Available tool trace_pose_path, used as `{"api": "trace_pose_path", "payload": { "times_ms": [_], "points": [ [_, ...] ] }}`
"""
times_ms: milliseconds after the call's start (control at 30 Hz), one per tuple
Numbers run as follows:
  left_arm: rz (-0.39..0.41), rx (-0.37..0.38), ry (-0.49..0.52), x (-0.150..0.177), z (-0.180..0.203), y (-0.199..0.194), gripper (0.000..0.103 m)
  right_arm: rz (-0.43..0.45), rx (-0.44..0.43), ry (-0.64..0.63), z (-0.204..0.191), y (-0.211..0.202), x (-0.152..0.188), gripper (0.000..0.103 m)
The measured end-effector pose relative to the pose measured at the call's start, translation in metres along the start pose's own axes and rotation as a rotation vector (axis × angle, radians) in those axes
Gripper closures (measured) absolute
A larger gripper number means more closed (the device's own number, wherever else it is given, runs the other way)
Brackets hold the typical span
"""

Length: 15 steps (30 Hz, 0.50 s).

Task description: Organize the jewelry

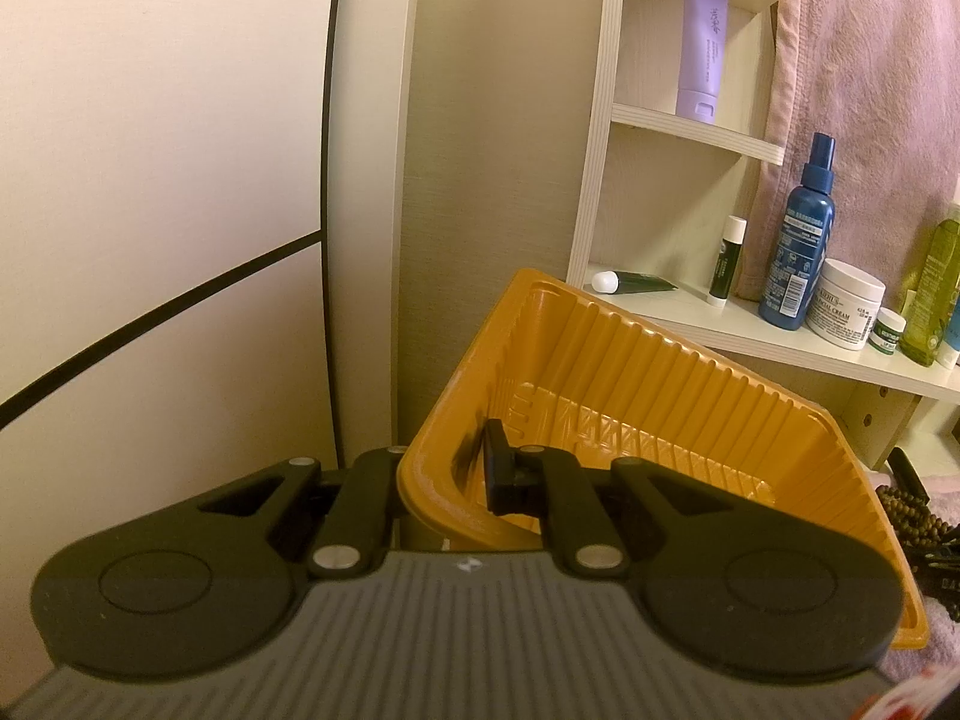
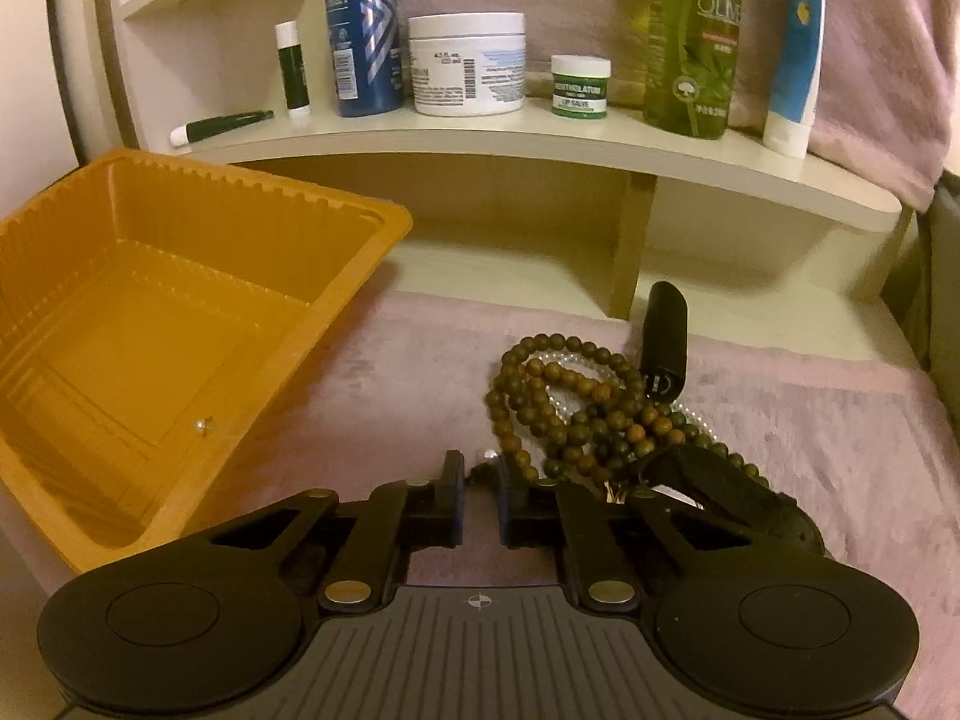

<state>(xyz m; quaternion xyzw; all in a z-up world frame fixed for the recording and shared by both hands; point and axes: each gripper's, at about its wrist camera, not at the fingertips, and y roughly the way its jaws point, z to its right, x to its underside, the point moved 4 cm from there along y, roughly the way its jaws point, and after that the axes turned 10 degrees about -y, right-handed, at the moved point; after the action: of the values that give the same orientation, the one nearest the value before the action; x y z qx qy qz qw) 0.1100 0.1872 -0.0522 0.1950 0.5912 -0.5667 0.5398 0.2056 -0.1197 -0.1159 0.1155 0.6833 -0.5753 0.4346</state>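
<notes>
An orange ribbed plastic tray (image 1: 660, 396) is held tilted. My left gripper (image 1: 474, 456) is shut on its near corner wall, with one finger inside and the other outside. In the right wrist view the tray (image 2: 336, 276) sits at the left with a tiny shiny piece (image 2: 204, 426) on its floor. A tangle of brown wooden beads (image 2: 564, 402) and clear beads lies on the pink cloth (image 2: 810, 450). My right gripper (image 2: 480, 474) is at the pile's near end, its jaws narrow with a dark bead of the strand pinched between the tips.
Two black clip-like pieces (image 2: 663, 348) (image 2: 726, 492) lie among the beads. Behind them a white shelf (image 2: 540, 138) carries a blue bottle (image 2: 363, 30), a white jar (image 2: 468, 66), a green bottle (image 2: 690, 42) and small tubes. A wall (image 1: 150, 180) stands to the left.
</notes>
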Motion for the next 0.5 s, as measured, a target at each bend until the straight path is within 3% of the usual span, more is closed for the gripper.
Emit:
{"api": "trace_pose_path", "payload": {
  "times_ms": [167, 333, 500],
  "points": [
    [0.001, -0.001, 0.0, 0.0, 0.0, 0.0, 0.093, 0.068, -0.036, 0.028, 0.001, -0.022, -0.01, 0.094],
    [0.001, -0.001, 0.0, 0.0, 0.0, 0.0, 0.093, 0.184, -0.171, 0.019, -0.015, -0.062, -0.032, 0.094],
    [0.0, -0.003, 0.001, 0.0, 0.0, 0.0, 0.093, 0.171, -0.269, -0.08, -0.046, -0.065, -0.04, 0.094]
  ]
}}
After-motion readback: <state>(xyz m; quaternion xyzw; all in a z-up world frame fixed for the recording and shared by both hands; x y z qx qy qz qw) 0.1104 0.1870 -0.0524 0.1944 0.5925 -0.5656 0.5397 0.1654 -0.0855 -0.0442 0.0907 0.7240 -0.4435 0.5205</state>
